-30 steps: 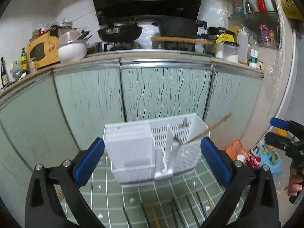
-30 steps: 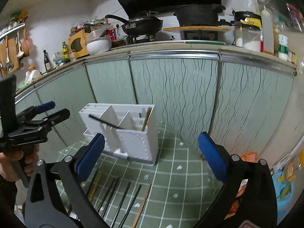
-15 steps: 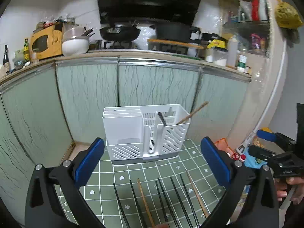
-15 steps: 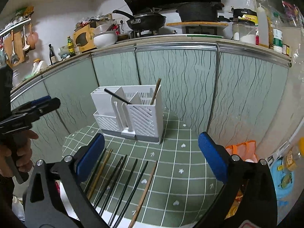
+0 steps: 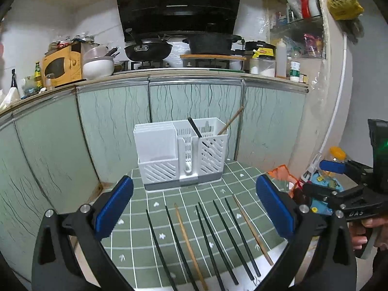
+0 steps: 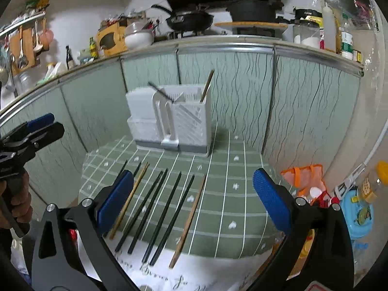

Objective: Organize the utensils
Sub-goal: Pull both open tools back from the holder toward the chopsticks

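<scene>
A white slotted utensil holder [image 5: 181, 152] [image 6: 169, 121] stands at the far end of a green tiled mat [image 5: 169, 230] [image 6: 218, 194]. One black chopstick [image 5: 195, 127] and one wooden chopstick [image 5: 230, 121] lean inside it. Several black chopsticks [image 5: 218, 232] [image 6: 155, 208] and two wooden ones [image 5: 190, 245] [image 6: 188, 220] lie in a row on the mat. My left gripper [image 5: 194, 208] hangs open above that row, empty. My right gripper [image 6: 192, 201] is open too, over the mat's right half. Each gripper shows at the edge of the other's view.
Green cabinet doors [image 5: 194, 111] close in behind the mat, under a counter with a wok [image 5: 148, 49], pot and bottles. An orange bag [image 6: 303, 177] and a blue tub [image 6: 356, 218] sit on the floor at the right. The mat's near edge meets white paper [image 6: 194, 274].
Both grippers have drawn back and up from the holder, which now looks smaller and farther. The row of chopsticks on the mat has come fully into view.
</scene>
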`<control>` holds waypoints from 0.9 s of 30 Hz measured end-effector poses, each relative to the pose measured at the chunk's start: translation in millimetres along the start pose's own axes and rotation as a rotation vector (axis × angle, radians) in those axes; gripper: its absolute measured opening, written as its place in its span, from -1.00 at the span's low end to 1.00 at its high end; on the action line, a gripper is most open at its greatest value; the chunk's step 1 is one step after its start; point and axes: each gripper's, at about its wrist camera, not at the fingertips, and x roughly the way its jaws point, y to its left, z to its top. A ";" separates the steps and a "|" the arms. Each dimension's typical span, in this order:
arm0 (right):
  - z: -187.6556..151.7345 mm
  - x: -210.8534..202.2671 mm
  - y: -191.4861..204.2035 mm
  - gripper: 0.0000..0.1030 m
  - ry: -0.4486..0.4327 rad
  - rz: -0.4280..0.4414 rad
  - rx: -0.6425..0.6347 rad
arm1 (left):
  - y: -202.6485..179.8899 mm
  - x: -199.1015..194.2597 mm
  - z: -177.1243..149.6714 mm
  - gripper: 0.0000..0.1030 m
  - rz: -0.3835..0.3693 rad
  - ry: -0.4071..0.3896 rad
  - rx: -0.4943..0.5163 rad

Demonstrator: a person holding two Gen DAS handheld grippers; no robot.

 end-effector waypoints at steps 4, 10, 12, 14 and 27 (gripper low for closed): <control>-16.7 -3.9 7.2 0.84 -0.005 -0.018 -0.009 | 3.3 -6.6 -22.5 0.91 0.020 0.012 -0.003; -47.9 -2.4 17.8 0.84 -0.022 -0.053 -0.017 | 21.4 -17.3 -61.2 0.91 0.060 -0.025 -0.059; -57.0 0.7 19.2 0.84 -0.020 -0.051 -0.012 | 27.0 -19.9 -74.2 0.91 0.065 -0.034 -0.077; -66.4 4.0 22.0 0.84 -0.023 -0.053 -0.012 | 30.5 -19.5 -89.2 0.91 0.089 -0.036 -0.076; -117.4 42.5 26.8 0.84 -0.034 -0.154 -0.014 | 37.0 17.6 -150.2 0.91 0.180 0.062 -0.031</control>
